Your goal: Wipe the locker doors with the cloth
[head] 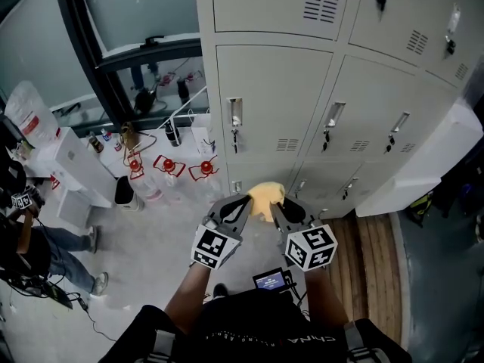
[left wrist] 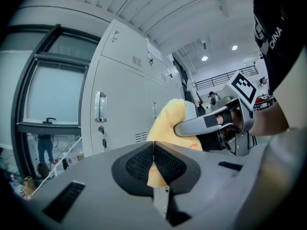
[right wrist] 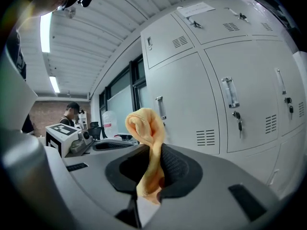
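Observation:
A yellow cloth [head: 266, 196] is bunched between my two grippers, low in front of the grey locker doors [head: 280, 89]. My right gripper [head: 277, 207] is shut on it; in the right gripper view the cloth [right wrist: 144, 123] rises from the jaws [right wrist: 154, 169] and curls over. My left gripper [head: 243, 203] is shut too, and a corner of the cloth [left wrist: 172, 121] shows wedged between its pads [left wrist: 153, 162]. The right gripper's finger [left wrist: 206, 122] presses the cloth from the right. The doors [left wrist: 120, 104] [right wrist: 192, 99] are a short way off and the cloth does not touch them.
Locker handles with keys [head: 235, 119] stick out from the doors. On the floor to the left are red-topped items [head: 168, 165], bottles, a white box [head: 72, 165] and a person's legs [head: 72, 240]. A wooden strip [head: 374, 255] runs at the right.

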Demonstrator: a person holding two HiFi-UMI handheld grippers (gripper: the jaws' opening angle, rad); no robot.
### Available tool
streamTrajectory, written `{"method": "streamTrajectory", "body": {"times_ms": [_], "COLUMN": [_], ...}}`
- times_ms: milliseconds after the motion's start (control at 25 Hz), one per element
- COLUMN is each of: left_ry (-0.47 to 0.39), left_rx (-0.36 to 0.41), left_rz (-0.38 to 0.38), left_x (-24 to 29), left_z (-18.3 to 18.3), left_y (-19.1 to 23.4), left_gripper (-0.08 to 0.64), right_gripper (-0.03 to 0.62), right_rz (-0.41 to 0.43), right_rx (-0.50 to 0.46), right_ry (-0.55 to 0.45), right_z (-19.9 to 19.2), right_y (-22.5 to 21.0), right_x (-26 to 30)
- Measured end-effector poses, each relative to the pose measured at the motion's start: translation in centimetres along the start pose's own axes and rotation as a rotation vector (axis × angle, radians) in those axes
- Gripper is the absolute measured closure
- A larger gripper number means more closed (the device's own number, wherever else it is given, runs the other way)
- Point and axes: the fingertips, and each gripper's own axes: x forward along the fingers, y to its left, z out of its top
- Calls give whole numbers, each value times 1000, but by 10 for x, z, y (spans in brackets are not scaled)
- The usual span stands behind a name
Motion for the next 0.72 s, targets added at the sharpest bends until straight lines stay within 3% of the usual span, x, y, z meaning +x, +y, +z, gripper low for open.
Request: {"method": "streamTrajectory", "body": {"times_ms": [240,480,720], "left_ry": [-83,-155,-173], "left_rx": [52,121,163], "left_rz": [12,104,204], "left_x": [7,10,12], "left_z": [50,116,177], "left_y": [17,59,108], "left_gripper": [540,540,540], "right_gripper": [508,508,508], "right_rz": [66,116,130], "right_rx": [-84,-160,-327], "right_ry": [-74,-188,-251], "right_z": [48,122,195], "right_y": [15,27,42], "right_x": [14,37,66]}}
